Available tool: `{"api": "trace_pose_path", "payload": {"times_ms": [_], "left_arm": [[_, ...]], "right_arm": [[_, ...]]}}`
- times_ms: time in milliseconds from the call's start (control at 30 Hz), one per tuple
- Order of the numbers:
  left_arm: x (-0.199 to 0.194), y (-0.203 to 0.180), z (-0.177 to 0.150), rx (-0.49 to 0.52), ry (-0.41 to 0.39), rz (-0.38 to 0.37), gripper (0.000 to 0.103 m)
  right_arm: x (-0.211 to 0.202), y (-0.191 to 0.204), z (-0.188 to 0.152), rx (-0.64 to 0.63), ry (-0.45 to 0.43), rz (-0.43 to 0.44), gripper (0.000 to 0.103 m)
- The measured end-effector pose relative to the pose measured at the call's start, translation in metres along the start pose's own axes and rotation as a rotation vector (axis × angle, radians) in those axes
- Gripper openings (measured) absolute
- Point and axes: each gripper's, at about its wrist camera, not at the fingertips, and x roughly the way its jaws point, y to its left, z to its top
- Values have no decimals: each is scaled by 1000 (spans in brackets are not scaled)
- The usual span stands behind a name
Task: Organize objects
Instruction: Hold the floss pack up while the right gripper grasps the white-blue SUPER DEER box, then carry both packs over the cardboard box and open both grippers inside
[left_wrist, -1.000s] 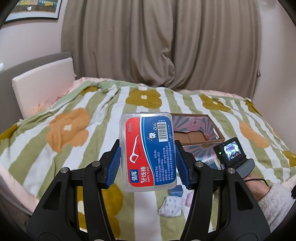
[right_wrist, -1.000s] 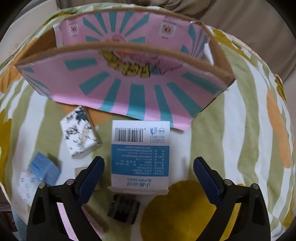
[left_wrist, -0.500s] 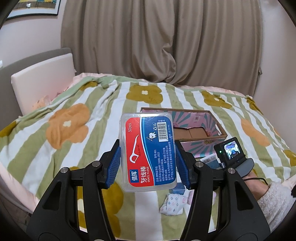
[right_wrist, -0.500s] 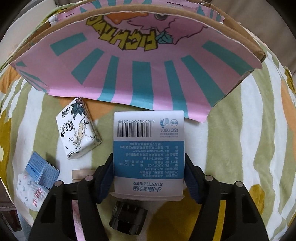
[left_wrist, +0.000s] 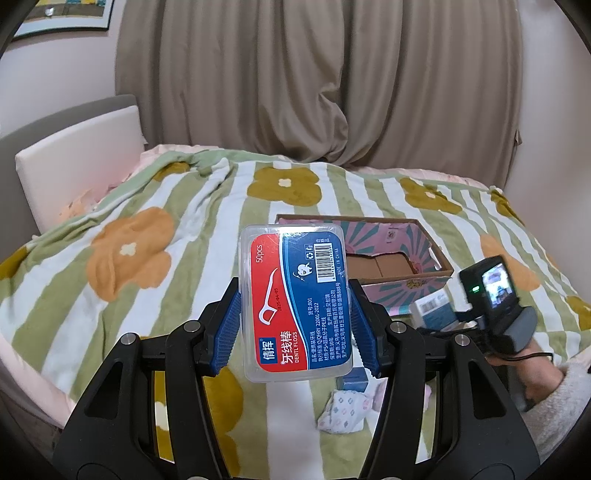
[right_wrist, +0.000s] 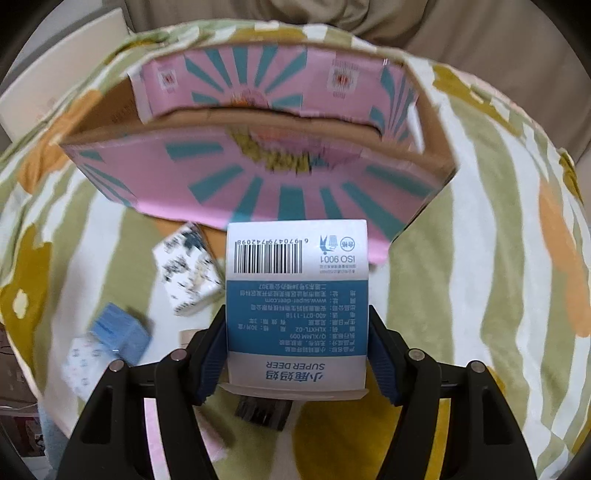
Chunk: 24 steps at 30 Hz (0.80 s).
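Note:
My left gripper (left_wrist: 295, 325) is shut on a clear dental floss box (left_wrist: 295, 302) with a red and blue label, held up above the bed. My right gripper (right_wrist: 297, 354) is shut on a white and blue carton (right_wrist: 297, 302) with a barcode, lifted off the blanket just in front of the open pink and teal cardboard box (right_wrist: 258, 177). In the left wrist view that same cardboard box (left_wrist: 399, 258) sits on the bed to the right, with the right gripper's camera body (left_wrist: 495, 291) and the white and blue carton (left_wrist: 432, 310) near it.
On the blanket left of the carton lie a patterned white packet (right_wrist: 188, 273), a small blue box (right_wrist: 120, 332), a floral tissue pack (right_wrist: 85, 365) and a black object (right_wrist: 262, 410) under the carton. A striped flower blanket (left_wrist: 129, 258) covers the bed; curtains hang behind.
The right gripper closed on the white and blue carton and lifted it; the box now looks farther away. The left gripper kept still with the floss box.

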Motion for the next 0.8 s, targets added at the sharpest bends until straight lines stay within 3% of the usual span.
{"api": "trace_pose_path", "payload": {"times_ms": [267, 567, 800], "left_arm": [[10, -8, 3, 12, 12, -8, 51], [16, -17, 6, 21, 13, -17, 51], [21, -19, 10, 24, 18, -26, 51]], "right_arm": [[-69, 26, 22, -15, -164, 8, 63], [-158, 40, 3, -45, -367, -14, 63], [-183, 41, -5, -52, -410, -10, 63]]}}
